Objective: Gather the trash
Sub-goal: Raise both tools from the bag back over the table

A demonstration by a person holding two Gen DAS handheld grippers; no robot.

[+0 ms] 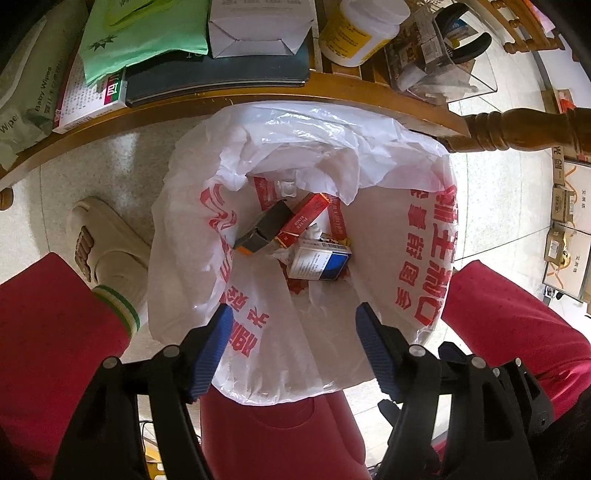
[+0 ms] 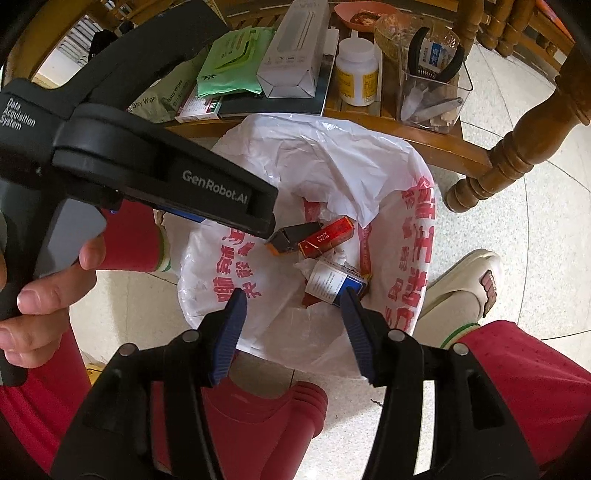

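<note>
A bin lined with a white plastic bag [image 1: 314, 147] printed in red stands on the floor between a person's legs. At the bottom of the bag lie a dark box with an orange end [image 1: 264, 230], a red cigarette pack [image 1: 303, 221] and a white and blue box [image 1: 319, 262]. My left gripper [image 1: 293, 310] hangs open over the bag's near rim, nothing between its blue pads. In the right wrist view my right gripper [image 2: 292, 293] is also open and empty above the white and blue box [image 2: 334, 282]. The left tool's black housing [image 2: 166, 184], held by a hand, covers the bag's left side.
A low wooden table [image 1: 258, 96] behind the bin carries wipes packs, a white carton [image 1: 258, 29], a yellow-labelled bottle [image 1: 362, 29] and a clear holder with pliers [image 2: 436, 85]. A turned table leg [image 2: 517, 147] stands to the right. Slippered feet [image 2: 465, 284] flank the bin.
</note>
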